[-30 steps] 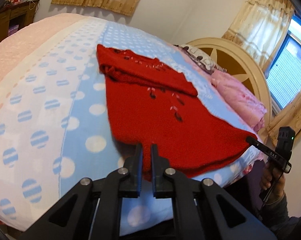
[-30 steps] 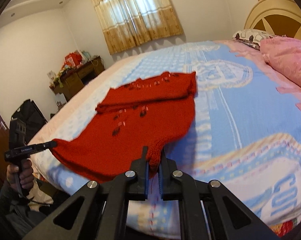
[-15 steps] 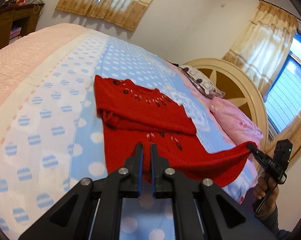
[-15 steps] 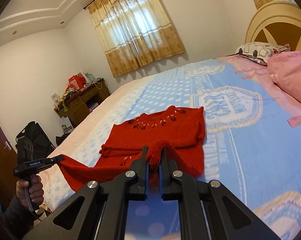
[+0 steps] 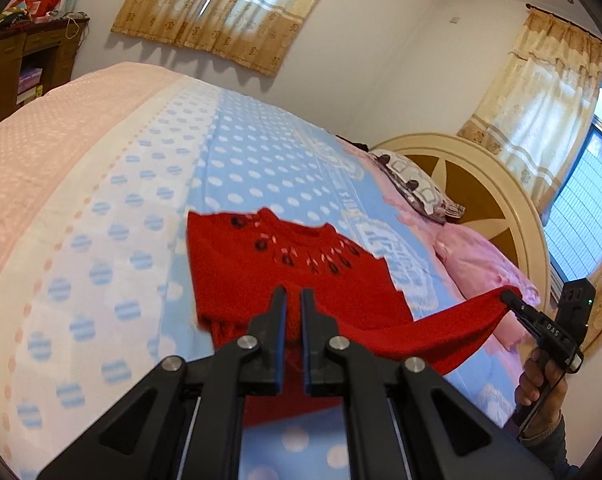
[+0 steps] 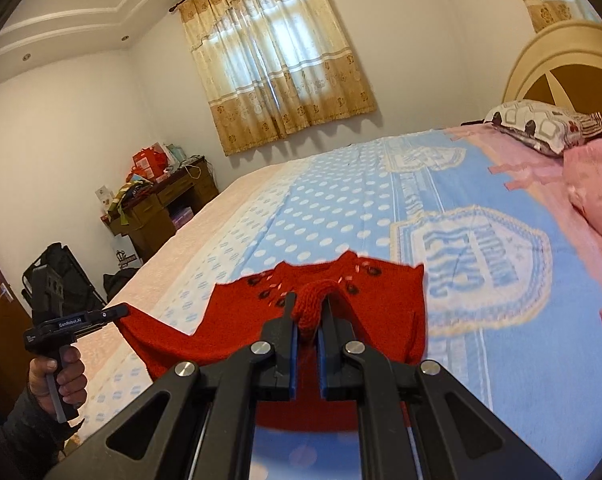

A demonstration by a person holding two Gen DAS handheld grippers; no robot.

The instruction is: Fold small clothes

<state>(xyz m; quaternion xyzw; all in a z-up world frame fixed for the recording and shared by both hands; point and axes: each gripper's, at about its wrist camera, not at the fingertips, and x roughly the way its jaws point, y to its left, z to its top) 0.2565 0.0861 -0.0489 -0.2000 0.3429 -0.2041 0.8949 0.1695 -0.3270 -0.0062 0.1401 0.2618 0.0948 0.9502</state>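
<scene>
Across the dotted blue bedspread both grippers, left and right, pinch the red sweater's lifted hem; uneven carrying could land the fold crooked.

Left gripper side, white lettering: "GenRobot.AI", seen from the right wrist view; a smaller line of print below it on the same body is too small to read.
Right gripper side, white lettering: only something like "DAS" shows, seen at a slant from the left wrist view, the rest hidden.
Blue bedspread, shield crest woven in white: large block letters run across it, stretched and tilted by the lens, not legible as words.
Second crest farther up the bedspread: lettering too small to read.
</scene>
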